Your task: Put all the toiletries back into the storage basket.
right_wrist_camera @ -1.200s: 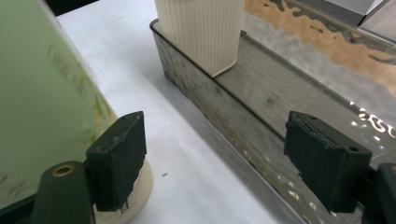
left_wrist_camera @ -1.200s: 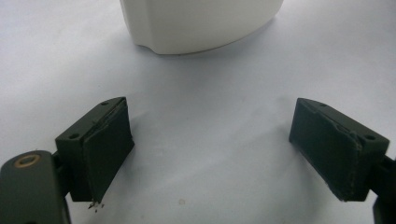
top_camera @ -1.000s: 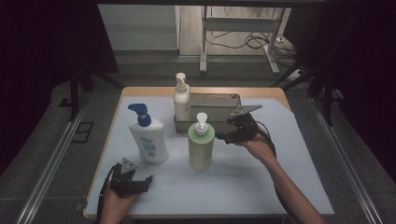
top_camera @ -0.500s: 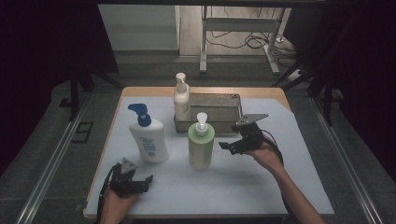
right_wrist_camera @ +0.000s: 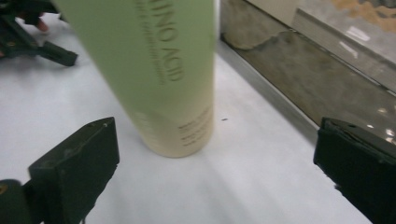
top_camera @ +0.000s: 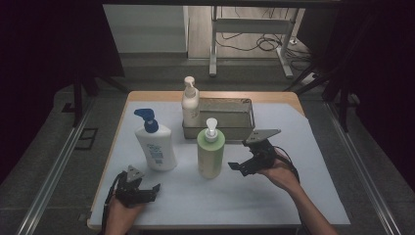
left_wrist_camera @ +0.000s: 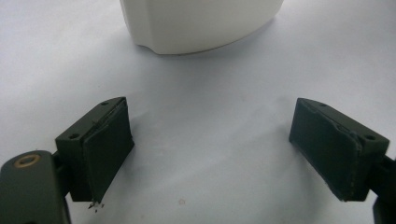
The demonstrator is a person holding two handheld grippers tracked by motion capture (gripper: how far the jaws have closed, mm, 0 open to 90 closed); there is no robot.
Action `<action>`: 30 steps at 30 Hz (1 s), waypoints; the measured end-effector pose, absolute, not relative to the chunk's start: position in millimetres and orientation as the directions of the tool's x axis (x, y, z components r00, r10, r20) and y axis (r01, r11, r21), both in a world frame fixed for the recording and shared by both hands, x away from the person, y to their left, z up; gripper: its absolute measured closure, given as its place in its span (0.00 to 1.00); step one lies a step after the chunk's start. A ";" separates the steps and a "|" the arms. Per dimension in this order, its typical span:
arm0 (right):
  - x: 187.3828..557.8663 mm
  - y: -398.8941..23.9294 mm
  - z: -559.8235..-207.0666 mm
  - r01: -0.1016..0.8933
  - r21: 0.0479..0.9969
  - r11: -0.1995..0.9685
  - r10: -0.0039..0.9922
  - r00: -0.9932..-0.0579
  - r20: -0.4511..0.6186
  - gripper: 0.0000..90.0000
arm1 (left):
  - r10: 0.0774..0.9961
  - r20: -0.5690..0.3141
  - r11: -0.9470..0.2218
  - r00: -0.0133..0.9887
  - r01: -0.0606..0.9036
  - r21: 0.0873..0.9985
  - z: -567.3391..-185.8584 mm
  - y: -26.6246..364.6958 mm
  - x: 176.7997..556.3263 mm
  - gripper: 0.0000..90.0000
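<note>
Right of centre in the high view, the right gripper (top_camera: 244, 164) sits just beside the green pump bottle (top_camera: 211, 155), which stands upright on the white table cover (top_camera: 303, 186). Its jaws have just been opening and now stand wide apart with nothing between them; in the right gripper view the bottle's base (right_wrist_camera: 180, 135) lies ahead of the gap, not inside it, so the bottle stands free on its own. The metal tray (top_camera: 230, 117) sits just behind it, toward the top of the frame, with a cream pump bottle (top_camera: 190, 105) standing at the tray's left end. At the lower left, the left gripper (top_camera: 142, 193) rests low on the cover, jaws likewise spread and empty, facing the blue-capped white bottle (top_camera: 155, 147), whose base (left_wrist_camera: 201, 25) shows at the top of the left gripper view. Judging by that aim, this hand is lined up to take the white bottle.
</note>
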State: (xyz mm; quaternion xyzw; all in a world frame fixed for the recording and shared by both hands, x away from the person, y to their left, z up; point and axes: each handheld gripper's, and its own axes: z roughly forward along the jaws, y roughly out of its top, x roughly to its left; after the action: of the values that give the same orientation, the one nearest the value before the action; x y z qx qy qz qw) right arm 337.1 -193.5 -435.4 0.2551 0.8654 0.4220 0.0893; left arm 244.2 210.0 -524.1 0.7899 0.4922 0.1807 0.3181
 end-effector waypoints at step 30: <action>327.1 -141.2 -425.9 0.303 0.794 0.527 0.461 -0.887 0.033 0.02 | 0.893 -0.029 -0.311 0.450 0.662 0.682 -524.3 210.0 244.4 0.14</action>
State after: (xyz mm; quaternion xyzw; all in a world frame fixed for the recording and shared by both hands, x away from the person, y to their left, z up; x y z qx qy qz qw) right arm 327.1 -141.2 -425.9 0.2199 0.8690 0.4338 0.0910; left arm 244.4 210.0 -524.3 0.7893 0.4923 0.1808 0.3194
